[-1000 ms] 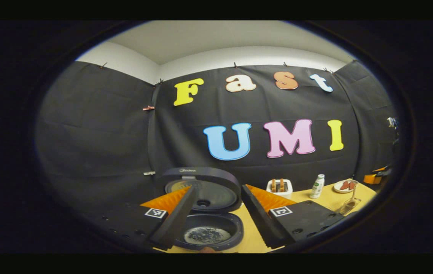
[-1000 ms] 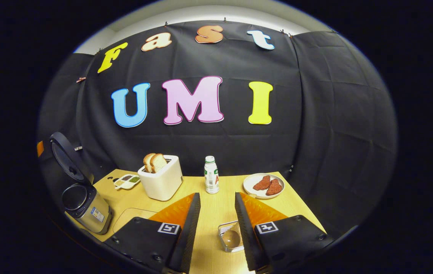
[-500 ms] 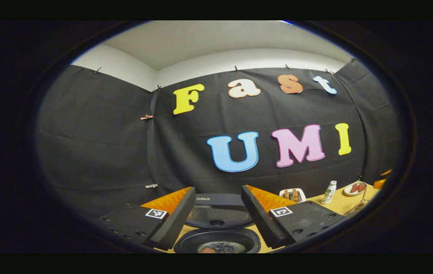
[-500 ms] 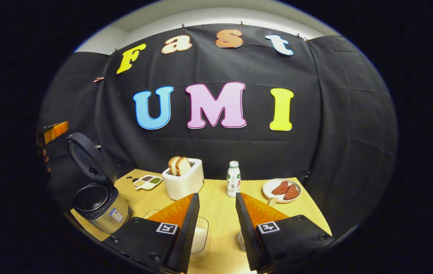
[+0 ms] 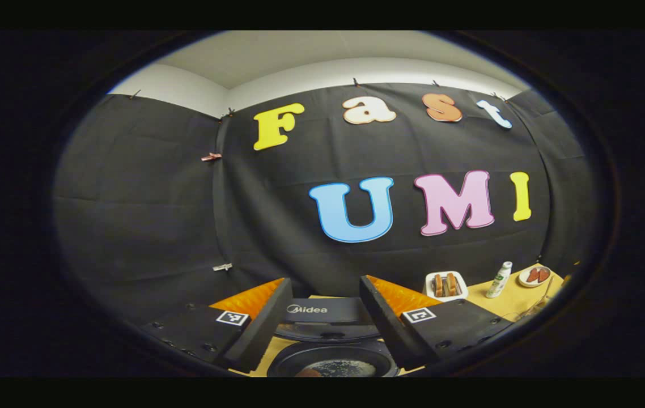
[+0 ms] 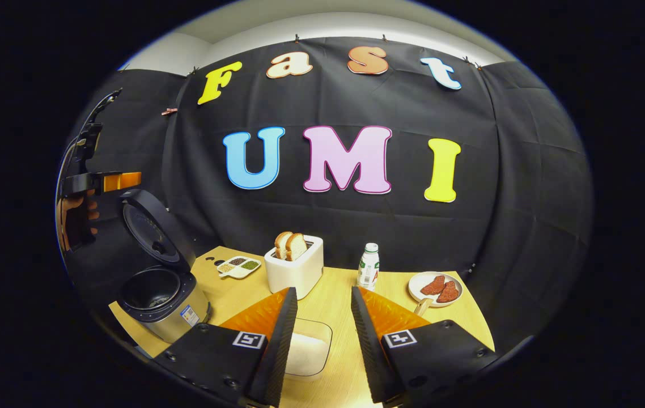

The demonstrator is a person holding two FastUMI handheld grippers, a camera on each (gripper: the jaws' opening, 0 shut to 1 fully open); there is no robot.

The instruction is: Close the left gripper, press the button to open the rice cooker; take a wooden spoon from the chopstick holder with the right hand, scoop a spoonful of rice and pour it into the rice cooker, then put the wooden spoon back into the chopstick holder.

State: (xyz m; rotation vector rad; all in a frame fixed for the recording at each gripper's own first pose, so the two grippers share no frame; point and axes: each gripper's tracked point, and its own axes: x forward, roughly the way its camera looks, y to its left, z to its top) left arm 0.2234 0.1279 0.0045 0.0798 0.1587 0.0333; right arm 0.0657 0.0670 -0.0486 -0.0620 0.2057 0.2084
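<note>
Both the left gripper and the right gripper hold their jaws apart, gripping nothing.

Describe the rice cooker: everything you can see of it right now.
The rice cooker stands on the wooden table near its left front corner, as the right gripper view shows. Its body looks like brushed metal with a dark rim and a small label on the side. The dark lid is swung up and back on its hinge, standing open. The dark inner pot holds a little pale material at the bottom. Nothing grips it; the left gripper hangs above, fingers apart.
</note>
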